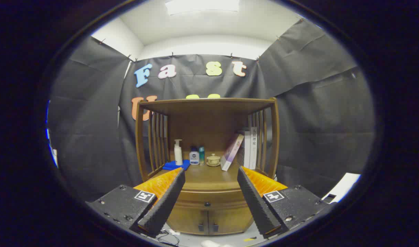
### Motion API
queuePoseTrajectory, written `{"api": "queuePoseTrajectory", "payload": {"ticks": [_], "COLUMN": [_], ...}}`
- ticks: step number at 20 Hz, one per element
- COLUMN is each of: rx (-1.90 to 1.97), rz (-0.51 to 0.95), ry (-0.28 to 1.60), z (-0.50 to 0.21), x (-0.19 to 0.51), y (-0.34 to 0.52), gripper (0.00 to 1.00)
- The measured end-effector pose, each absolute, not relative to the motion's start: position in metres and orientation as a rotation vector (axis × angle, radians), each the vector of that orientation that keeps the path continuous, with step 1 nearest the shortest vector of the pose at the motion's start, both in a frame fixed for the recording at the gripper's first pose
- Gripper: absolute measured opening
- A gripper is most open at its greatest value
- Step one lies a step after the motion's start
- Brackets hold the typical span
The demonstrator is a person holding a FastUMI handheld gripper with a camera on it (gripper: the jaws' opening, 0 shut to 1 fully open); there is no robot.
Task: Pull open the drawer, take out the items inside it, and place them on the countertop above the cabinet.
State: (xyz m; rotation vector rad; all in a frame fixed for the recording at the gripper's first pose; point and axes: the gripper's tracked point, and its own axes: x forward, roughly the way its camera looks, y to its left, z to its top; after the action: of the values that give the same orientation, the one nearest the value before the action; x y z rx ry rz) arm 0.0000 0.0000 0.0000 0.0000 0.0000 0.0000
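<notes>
A wooden cabinet (209,113) stands ahead against the black cloth wall. Its drawer (207,200) sits shut below the countertop (206,175), with a small dark knob (207,204) at its middle. Under the drawer are two small doors (208,219) with dark handles. My gripper (209,171) is open, its two fingers wide apart with nothing between them. The knob lies ahead, low between the fingers, at some distance. What the drawer holds is hidden.
On the countertop stand a white pump bottle (178,152) on a blue cloth (175,165), a small white bottle (194,156), a teal bottle (201,155), a lidded cup (213,160), a leaning book (232,152) and upright books (251,147). Cables (168,236) lie on the floor.
</notes>
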Motion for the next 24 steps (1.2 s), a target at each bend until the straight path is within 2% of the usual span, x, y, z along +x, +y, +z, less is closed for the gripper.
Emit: {"api": "queuePoseTrajectory", "payload": {"ticks": [16,24], "rx": [0.006,-0.001], "rz": [0.016,0.042], "ry": [-0.003,0.038], "z": [-0.016,-0.094], "x": [0.014,0.059], "y": [0.001,0.001], "gripper": [1.0,0.99]}}
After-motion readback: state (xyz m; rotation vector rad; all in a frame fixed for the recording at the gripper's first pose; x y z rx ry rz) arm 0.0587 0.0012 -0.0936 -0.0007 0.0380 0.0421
